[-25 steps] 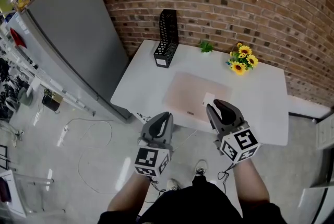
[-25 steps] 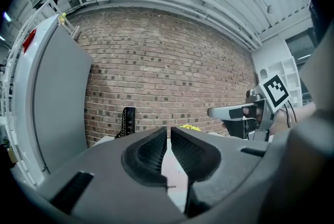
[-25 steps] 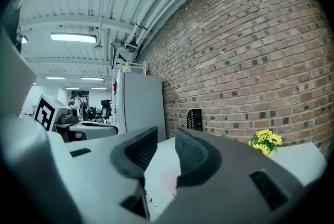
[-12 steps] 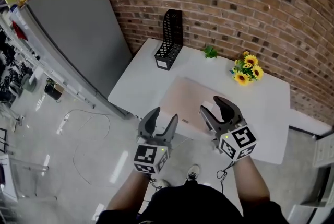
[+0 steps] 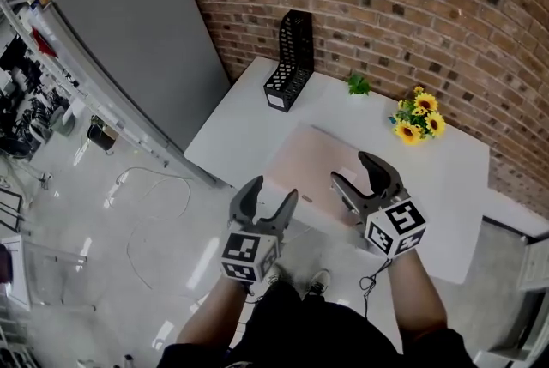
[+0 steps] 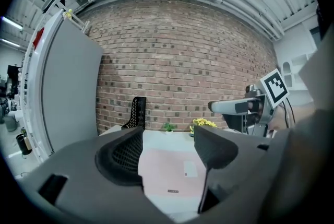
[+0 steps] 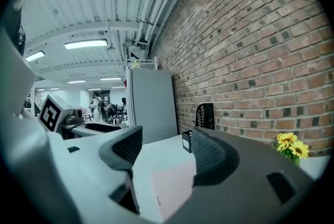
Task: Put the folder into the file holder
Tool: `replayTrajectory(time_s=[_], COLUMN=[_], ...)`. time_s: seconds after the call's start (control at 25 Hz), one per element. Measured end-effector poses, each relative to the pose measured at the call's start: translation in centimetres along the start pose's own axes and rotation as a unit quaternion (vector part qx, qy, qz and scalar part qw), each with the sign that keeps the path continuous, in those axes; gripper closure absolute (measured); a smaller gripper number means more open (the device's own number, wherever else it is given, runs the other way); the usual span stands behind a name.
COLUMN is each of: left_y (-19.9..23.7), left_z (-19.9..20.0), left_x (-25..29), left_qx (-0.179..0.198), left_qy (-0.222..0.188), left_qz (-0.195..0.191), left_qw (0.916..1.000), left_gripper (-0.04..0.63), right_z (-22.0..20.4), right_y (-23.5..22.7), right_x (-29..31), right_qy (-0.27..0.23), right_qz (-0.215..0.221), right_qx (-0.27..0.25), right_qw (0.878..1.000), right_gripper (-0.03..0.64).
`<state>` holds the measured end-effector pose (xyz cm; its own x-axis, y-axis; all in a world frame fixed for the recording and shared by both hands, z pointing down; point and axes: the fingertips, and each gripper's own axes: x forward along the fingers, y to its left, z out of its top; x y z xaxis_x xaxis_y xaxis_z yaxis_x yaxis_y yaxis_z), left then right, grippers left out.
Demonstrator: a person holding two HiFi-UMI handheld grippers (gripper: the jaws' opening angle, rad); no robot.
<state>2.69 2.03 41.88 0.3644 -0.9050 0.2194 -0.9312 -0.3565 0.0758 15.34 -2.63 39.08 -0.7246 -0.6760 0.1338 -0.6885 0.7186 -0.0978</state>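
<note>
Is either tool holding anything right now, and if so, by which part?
Nothing is held. Both the left tool and right tool have just been opening, jaws empty; the folder lies flat on the table.

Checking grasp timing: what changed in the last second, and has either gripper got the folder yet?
The left tongs and right tongs were closed or nearly so a second ago and have just been opening. Nothing is between them. Both edged forward toward the folder. Nothing gripped yet. The folder stays flat on the table; the file holder and flowers have not moved.
</note>
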Motion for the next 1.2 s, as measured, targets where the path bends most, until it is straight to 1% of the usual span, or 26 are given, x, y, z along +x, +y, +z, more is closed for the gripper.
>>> replayTrajectory(time_s=[0.12,0.36,0.52,0.68,0.84,1.0,1.2], left_y=[0.6,2.6,4.7,6.8,8.9,10.7,12.9], left_z=[-0.5,-2.3,-3.7,-5.3,-6.8,-8.1,-9.6], left_x=[0.3,1.6,3.1,4.8,6.6,8.1,9.7], left_qx=[-0.009,-0.044,-0.069,-0.099,-0.119,-0.146,-0.157], left_qy=[0.001,0.018,0.033,0.047,0.062,0.085,0.108], left_qz=[0.006,0.008,0.004,-0.003,-0.014,-0.028,-0.05], left_qw=[0.9999,0.9988,0.9971,0.994,0.9908,0.9853,0.9804], left_gripper=[0.302,0.301,0.301,0.301,0.301,0.299,0.298], right_z=[-0.4,-1.4,-1.9,-2.5,-3.4,-4.4,-6.0], right_y=[-0.4,-1.0,-1.4,-1.8,-2.4,-2.8,-3.1], right_x=[0.5,2.5,4.6,7.1,10.1,13.1,17.1], right_qy=[0.005,0.023,0.035,0.055,0.075,0.102,0.137], right_qz=[0.002,0.003,-0.002,-0.003,-0.008,-0.01,-0.008], right_qx=[0.006,0.011,0.013,0.013,0.014,0.015,0.011], right_qw=[1.0,1.0,0.999,0.998,0.997,0.995,0.99], right_gripper=[0.311,0.302,0.291,0.285,0.278,0.276,0.268])
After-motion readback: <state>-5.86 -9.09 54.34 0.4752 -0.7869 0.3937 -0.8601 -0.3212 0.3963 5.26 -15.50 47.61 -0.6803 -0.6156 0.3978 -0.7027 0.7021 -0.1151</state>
